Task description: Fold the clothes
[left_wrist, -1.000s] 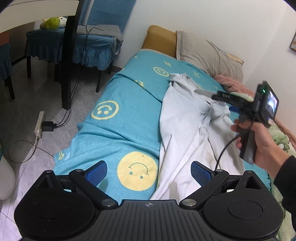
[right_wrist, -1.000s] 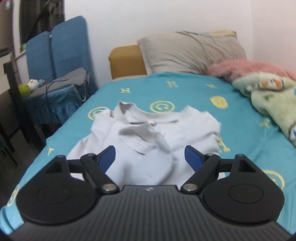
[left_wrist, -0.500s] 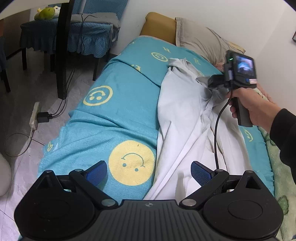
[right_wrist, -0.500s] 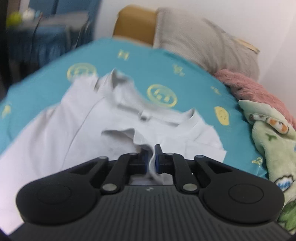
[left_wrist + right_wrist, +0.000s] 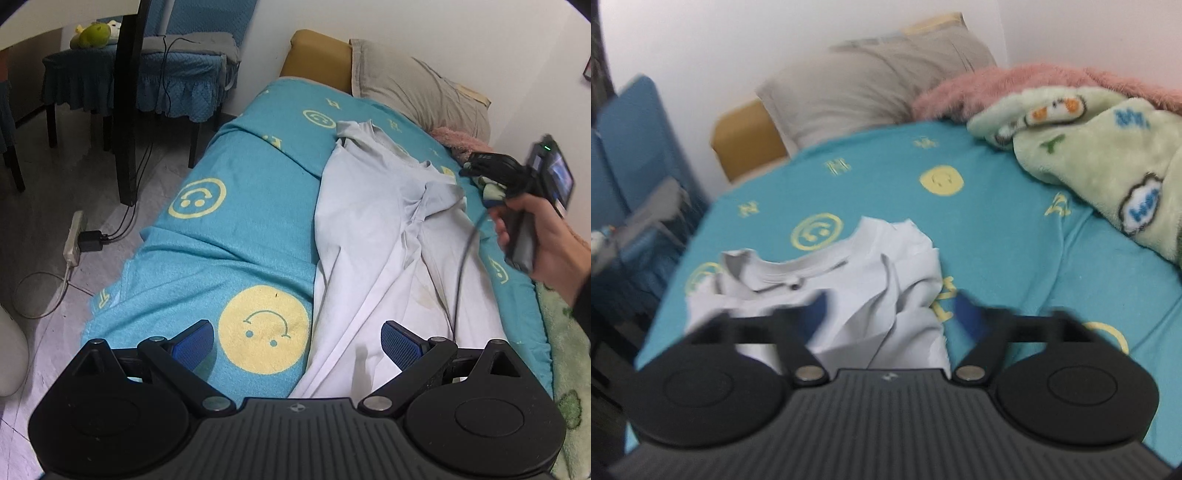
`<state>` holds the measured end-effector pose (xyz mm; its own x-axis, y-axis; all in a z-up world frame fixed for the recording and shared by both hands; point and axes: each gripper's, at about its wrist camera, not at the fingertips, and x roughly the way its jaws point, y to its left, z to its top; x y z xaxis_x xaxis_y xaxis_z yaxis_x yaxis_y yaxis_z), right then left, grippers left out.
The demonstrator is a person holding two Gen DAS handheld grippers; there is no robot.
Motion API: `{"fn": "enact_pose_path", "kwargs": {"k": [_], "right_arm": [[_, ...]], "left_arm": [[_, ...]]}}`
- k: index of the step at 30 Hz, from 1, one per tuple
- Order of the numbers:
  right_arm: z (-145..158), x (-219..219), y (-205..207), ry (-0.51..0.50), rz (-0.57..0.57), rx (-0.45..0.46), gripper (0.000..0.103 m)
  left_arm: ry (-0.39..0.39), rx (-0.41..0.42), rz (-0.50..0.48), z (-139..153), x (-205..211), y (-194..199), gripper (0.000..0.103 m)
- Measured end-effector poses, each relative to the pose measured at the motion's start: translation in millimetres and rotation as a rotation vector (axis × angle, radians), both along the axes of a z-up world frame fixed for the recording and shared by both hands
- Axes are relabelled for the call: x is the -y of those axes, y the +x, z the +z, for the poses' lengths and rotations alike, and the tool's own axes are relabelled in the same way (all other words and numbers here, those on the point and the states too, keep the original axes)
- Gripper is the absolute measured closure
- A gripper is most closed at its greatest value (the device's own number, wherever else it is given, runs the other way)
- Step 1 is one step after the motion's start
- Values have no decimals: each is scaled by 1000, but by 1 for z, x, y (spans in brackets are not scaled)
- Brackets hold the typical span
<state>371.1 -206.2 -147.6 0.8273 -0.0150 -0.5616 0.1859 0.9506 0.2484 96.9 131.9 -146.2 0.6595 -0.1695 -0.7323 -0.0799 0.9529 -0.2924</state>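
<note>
Both my grippers gape empty, the right gripper point(image 5: 890, 308) opening nearer the white polo shirt point(image 5: 849, 273), whose length runs away from my left gripper point(image 5: 297, 341).

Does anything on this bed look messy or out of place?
Yes. The pale grey collared shirt lies rumpled on the teal smiley-print blanket, one side bunched in creases rather than flat. Faint yellowish stains mark its lower part.
</note>
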Motion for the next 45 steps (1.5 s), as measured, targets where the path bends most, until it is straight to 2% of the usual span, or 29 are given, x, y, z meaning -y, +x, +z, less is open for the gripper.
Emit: {"fn": "enact_pose_path", "kwargs": {"k": [2, 6, 9, 10, 12, 14, 15, 16, 19, 23, 26, 29, 30, 31, 32, 33, 34, 35, 39, 42, 45], "right_arm": [[1, -13, -19, -21, 66, 27, 18], [-9, -54, -41, -58, 203, 3, 20], [-16, -86, -44, -121, 272, -10, 34], [-19, -95, -44, -147, 282, -21, 47], [-28, -103, -39, -183, 253, -57, 57], [-35, -100, -37, -153, 197, -88, 73], [-34, -95, -41, -133, 173, -66, 88], [-33, -90, -44, -113, 148, -43, 95], [-28, -73, -58, -41, 73, 29, 96], [-36, -46, -68, 28, -28, 36, 96], [-49, -32, -67, 76, -43, -12, 93], [-41, -30, -77, 107, -16, -23, 90], [-35, -32, -83, 96, 7, -34, 84], [-28, -33, -88, 85, 29, -44, 67], [-21, -35, -94, 76, 52, -51, 57], [-11, -36, -107, 82, 78, -31, 37], [0, -38, -121, 81, 101, -11, 23], [11, -40, -135, 79, 124, 6, 19], [52, -47, -196, 84, 241, -18, 20], [68, -43, -254, 98, 290, 3, 20], [68, -30, -307, 125, 324, 28, 20]], "left_arm": [[4, 3, -2, 1, 0, -1, 5], [19, 10, -5, 3, 1, -4, 5], [17, 5, 2, 2, 0, -4, 5], [19, 2, 2, 2, 0, -4, 5], [23, -1, -1, 1, 0, -4, 5], [21, 0, -7, 0, 0, -5, 5], [18, -1, -9, 0, 0, -5, 5], [12, 1, -9, 0, -1, -5, 5], [4, 24, -14, 3, 0, -5, 5], [24, 46, -45, 3, 6, -4, 5], [47, 37, -59, 0, 9, -2, 5], [50, 36, -72, 0, 11, -2, 5], [51, 36, -77, 0, 12, -2, 5], [57, 39, -84, 1, 13, -2, 5], [67, 44, -91, 2, 15, -3, 5], [78, 48, -98, 3, 17, -5, 5], [89, 52, -104, 4, 19, -6, 5], [99, 57, -110, 6, 20, -9, 5], [98, 70, -121, 17, 20, -20, 5], [77, 64, -120, 28, 21, -32, 5], [1, 49, -142, 37, 24, -51, 5]]}}
